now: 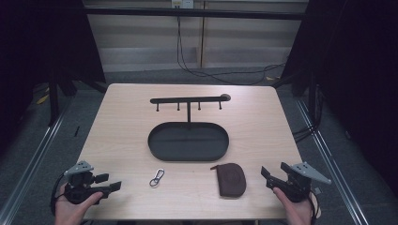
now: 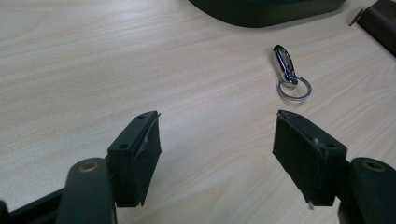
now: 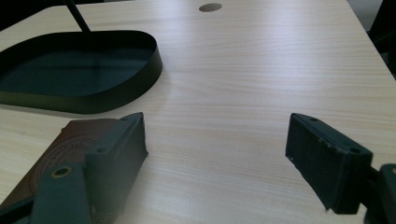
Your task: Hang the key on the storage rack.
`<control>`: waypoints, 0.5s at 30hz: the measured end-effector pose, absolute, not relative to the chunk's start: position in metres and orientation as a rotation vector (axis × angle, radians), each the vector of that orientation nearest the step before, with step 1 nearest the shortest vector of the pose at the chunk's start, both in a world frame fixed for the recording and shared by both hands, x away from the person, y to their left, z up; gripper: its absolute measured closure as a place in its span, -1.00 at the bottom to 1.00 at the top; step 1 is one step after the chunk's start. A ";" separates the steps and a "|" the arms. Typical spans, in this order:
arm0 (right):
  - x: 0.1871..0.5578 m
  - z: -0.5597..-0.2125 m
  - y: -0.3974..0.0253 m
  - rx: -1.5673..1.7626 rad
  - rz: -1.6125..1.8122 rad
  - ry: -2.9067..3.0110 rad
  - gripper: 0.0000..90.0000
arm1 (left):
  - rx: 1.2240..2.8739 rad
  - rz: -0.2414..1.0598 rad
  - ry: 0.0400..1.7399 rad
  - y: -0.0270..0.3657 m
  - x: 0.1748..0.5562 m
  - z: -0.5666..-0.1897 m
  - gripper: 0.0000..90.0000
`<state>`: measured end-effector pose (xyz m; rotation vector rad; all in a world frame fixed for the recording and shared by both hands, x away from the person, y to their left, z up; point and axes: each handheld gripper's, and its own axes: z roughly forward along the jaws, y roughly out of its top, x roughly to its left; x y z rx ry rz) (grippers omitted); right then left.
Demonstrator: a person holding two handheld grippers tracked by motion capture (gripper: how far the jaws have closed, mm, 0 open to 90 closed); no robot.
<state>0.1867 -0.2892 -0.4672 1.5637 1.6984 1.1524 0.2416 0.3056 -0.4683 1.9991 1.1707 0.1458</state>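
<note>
Both pairs of jaws stand wide apart with nothing between them. The left gripper [image 2: 217,156] hovers low over bare wood, and ahead of it, a little to its right, lies the key clip [image 2: 288,70]; the right gripper [image 3: 217,158] has its left jaw in front of the brown pouch [image 3: 51,156], hiding much of it, so that a round stamped pattern on the leather can be seen but not read. In the left gripper view the pouch is cut off at the top right corner, with a small brass zip pull just showing. From above, the left gripper [image 1: 104,184] and right gripper [image 1: 271,177] sit at the near corners of the table [image 1: 122,122], each held in a hand cut off by the bottom edge. The key clip [image 1: 156,177] lies between them, near the front edge and left of the pouch [image 1: 231,178], its long axis tilted, snap hook pointing away and to the right, ring toward the person. Behind it stands a black oval tray [image 1: 188,157] with a post bearing a hook bar [image 1: 187,100]. The light wood table sits on grey floor in a dark room, cables trailing beyond it.
</note>
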 end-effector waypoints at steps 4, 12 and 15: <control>0.186 -0.466 -0.290 1.571 1.155 1.714 -0.57 | 2.011 0.145 1.167 0.305 0.243 -0.469 -0.28; 0.185 -0.463 -0.288 1.599 1.169 1.719 -0.59 | 2.001 0.169 1.165 0.305 0.240 -0.468 -0.25; 0.185 -0.462 -0.286 1.625 1.162 1.751 -0.60 | 1.991 0.178 1.164 0.304 0.240 -0.467 -0.24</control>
